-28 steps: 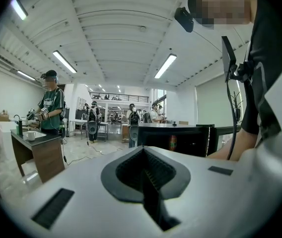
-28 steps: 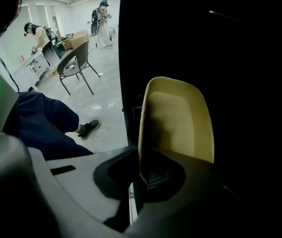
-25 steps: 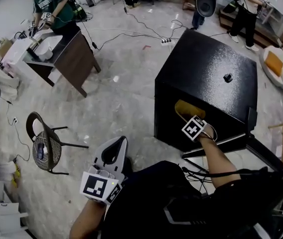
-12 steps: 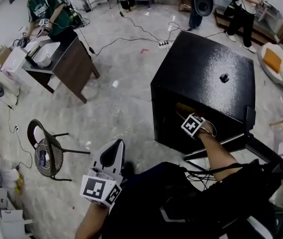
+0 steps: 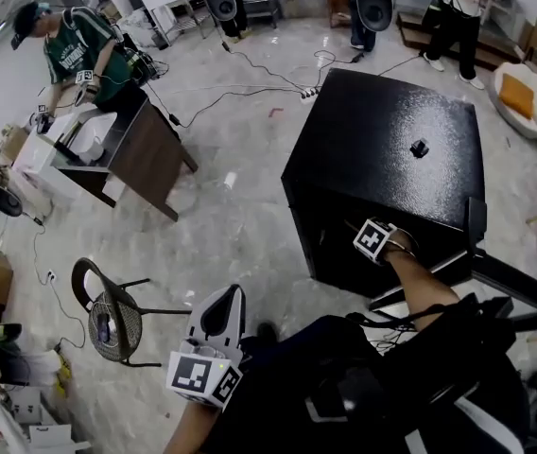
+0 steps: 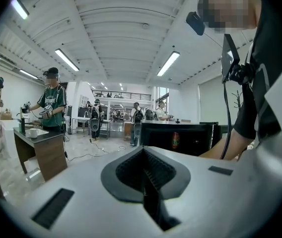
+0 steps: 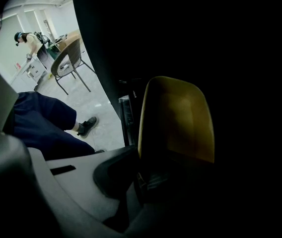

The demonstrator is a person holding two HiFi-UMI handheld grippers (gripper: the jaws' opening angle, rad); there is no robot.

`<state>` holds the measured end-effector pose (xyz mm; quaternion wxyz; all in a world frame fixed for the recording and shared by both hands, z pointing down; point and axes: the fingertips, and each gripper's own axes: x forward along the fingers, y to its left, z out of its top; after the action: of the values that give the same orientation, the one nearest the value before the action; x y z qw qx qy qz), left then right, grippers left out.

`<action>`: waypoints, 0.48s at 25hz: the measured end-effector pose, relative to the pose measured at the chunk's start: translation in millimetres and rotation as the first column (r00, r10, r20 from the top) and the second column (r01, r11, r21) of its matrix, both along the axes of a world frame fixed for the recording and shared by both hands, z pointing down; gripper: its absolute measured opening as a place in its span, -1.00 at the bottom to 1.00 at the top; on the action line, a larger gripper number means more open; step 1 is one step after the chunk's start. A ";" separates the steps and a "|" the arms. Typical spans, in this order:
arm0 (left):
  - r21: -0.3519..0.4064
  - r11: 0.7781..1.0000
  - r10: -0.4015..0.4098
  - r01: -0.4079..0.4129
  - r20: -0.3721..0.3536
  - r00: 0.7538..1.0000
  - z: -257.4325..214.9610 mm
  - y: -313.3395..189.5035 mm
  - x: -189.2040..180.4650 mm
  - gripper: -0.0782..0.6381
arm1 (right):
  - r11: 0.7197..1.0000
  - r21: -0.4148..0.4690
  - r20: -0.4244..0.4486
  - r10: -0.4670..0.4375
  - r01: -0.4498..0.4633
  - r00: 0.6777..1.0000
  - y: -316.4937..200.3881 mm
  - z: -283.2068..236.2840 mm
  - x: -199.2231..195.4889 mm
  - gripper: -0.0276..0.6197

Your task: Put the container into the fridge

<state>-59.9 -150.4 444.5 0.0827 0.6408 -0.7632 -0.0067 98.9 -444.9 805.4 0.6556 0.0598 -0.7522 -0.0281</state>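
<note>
In the right gripper view, my right gripper (image 7: 147,176) is shut on the lower edge of a yellow container (image 7: 178,118), which stands upright in the dark inside of the black fridge (image 5: 391,149). In the head view only this gripper's marker cube (image 5: 374,240) shows at the fridge's front opening; the jaws and the container are hidden inside. My left gripper (image 5: 225,301) hangs low over the person's lap, left of the fridge. Its jaws (image 6: 146,177) are shut with nothing between them.
The fridge door (image 5: 505,282) stands open to the right of my right arm. A small black object (image 5: 419,148) lies on the fridge top. A chair (image 5: 108,315) stands at the left, a desk (image 5: 146,149) with a person (image 5: 70,50) farther back. Cables (image 5: 250,78) run across the floor.
My right gripper has pushed deeper into the fridge; the yellow container, seen at the opening before, is now out of the head view. The left gripper stays shut near the lap.
</note>
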 end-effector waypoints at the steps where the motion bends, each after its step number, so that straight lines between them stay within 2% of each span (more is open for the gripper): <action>1: -0.002 1.000 0.003 -0.003 0.004 1.000 0.3 -0.5 0.3 -0.76 | 1.000 0.002 -0.007 0.005 -0.005 1.000 -1.9 0.3 2.0 -0.86; 6: -0.009 1.000 0.017 -0.017 0.009 1.000 0.4 -4.7 0.3 -0.76 | 0.999 0.015 -0.025 0.029 -0.029 0.999 -4.8 1.4 7.4 -0.86; 12: -0.007 1.000 0.030 -0.030 0.010 0.999 -1.4 -9.9 0.0 -0.76 | 1.000 0.022 -0.006 -0.016 0.017 1.000 -4.1 8.5 -1.1 -0.85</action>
<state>-59.9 -160.3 443.1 0.0810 0.6520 -0.7539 0.0004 97.8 -449.0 813.9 0.6570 0.0607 -0.7503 -0.0420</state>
